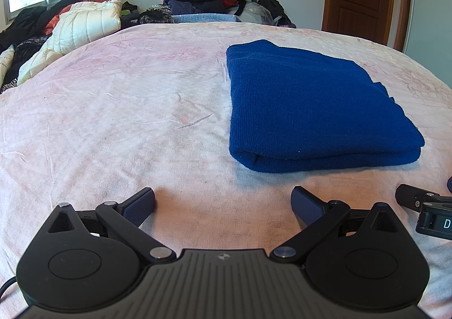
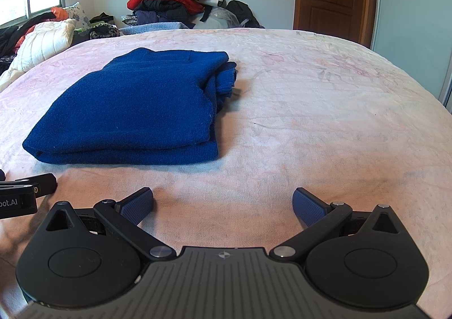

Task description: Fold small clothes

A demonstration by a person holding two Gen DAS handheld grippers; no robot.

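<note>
In the right wrist view, white letters reading "oot.AI" stand on the black body of the left hand-held gripper (image 2: 17,203), cut off at the frame edge. In the left wrist view, a single white "D" shows on the right hand-held gripper (image 1: 435,223), the rest cropped.

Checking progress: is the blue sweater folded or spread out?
Folded: the blue sweater lies as a compact stack, layered edges visible along its near side.

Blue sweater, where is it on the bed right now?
The blue sweater lies folded on the pink bedsheet, ahead of both open tools: right of centre in the left wrist view, left of centre in the right wrist view.
</note>
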